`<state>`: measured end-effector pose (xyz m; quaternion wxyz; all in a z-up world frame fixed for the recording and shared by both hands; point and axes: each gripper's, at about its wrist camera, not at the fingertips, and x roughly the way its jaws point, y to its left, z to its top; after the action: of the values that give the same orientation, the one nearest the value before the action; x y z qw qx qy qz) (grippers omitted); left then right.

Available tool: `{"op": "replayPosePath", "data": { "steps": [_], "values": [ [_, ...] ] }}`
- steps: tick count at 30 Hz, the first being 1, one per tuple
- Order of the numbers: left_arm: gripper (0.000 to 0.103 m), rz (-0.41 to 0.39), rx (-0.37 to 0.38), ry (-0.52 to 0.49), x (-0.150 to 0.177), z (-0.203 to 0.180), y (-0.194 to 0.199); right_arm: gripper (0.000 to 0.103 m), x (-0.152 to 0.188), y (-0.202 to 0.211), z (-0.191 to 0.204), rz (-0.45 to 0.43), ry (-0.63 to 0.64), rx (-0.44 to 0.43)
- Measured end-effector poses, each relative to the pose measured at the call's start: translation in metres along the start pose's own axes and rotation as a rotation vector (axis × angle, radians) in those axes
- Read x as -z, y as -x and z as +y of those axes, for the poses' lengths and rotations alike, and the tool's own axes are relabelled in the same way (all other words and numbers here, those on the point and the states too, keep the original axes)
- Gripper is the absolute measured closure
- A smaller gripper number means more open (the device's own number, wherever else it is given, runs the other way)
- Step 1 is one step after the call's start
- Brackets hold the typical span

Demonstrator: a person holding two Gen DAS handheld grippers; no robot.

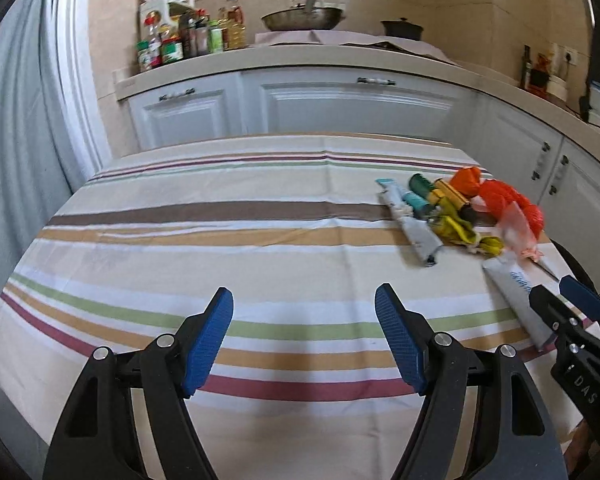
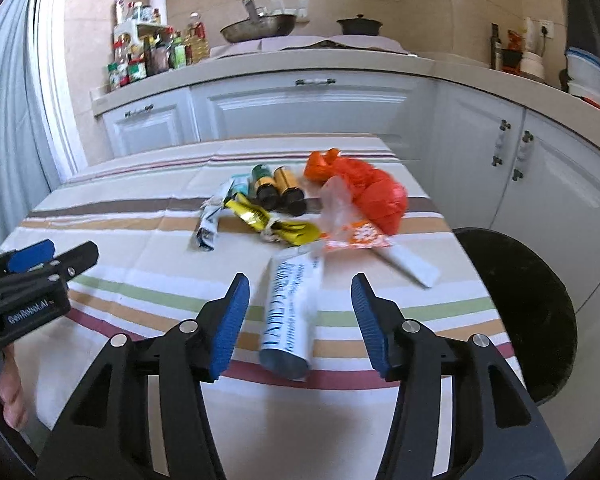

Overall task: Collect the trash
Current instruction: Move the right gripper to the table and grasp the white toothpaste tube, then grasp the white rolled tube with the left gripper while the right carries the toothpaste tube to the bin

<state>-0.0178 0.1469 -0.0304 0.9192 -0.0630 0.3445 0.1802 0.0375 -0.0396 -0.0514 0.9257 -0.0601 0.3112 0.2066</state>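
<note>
Tube (image 2: 290,312) first — the white one with blue lettering lies straight ahead of my right gripper (image 2: 298,320), between its two blue pads, its long axis running away from me and leaning a little to the right, flat end nearest. My right jaws stand wide open on either side of it and touch nothing; I judge a short push forward and down would bring the pads to its flanks, across the narrow width.

My left gripper (image 1: 304,340) is also spread open and empty, over bare cloth, with the trash well off to its right. So the right hand is the nearer one for this pick.

Beyond the tube the rest of the litter sits in a loose heap: a yellow wrapper (image 2: 272,224), two dark bottles (image 2: 278,190) with gold labels side by side, a grey sachet (image 2: 210,222), a clear bag (image 2: 348,220) with orange print, and an orange bag (image 2: 364,188) bunched at the far right. Another white packet (image 2: 410,262) pokes out from under the clear bag.

All of it rests on a striped tablecloth (image 2: 120,240) — soft, creased, likely to ruck if I drag. A black bin (image 2: 532,316) stands just past the table's right edge. Behind, white cabinets (image 2: 308,108) and a counter with a wok (image 2: 258,28).
</note>
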Motion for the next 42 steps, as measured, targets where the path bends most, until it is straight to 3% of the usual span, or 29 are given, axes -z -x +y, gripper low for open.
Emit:
{"op": "replayPosePath", "data": {
  "steps": [5, 9, 13, 25, 42],
  "values": [
    [0.032, 0.007, 0.009, 0.007, 0.003, 0.002, -0.002, 0.053, 0.002, -0.013, 0.005, 0.042, 0.008, 0.007],
    [0.032, 0.013, 0.017, 0.004, 0.004, 0.001, -0.005, 0.076, 0.006, -0.019, 0.007, 0.073, 0.025, 0.006],
    [0.032, 0.015, 0.022, 0.003, 0.004, -0.001, -0.005, 0.084, 0.008, -0.018, 0.009, 0.069, 0.045, 0.013],
    [0.032, 0.003, 0.069, -0.036, -0.001, -0.027, 0.0, 0.086, -0.004, 0.016, 0.002, -0.01, 0.042, -0.017],
    [0.032, 0.009, 0.112, -0.088, -0.024, -0.077, -0.022, 0.086, -0.031, 0.006, -0.079, -0.055, -0.075, 0.114]
  ]
}}
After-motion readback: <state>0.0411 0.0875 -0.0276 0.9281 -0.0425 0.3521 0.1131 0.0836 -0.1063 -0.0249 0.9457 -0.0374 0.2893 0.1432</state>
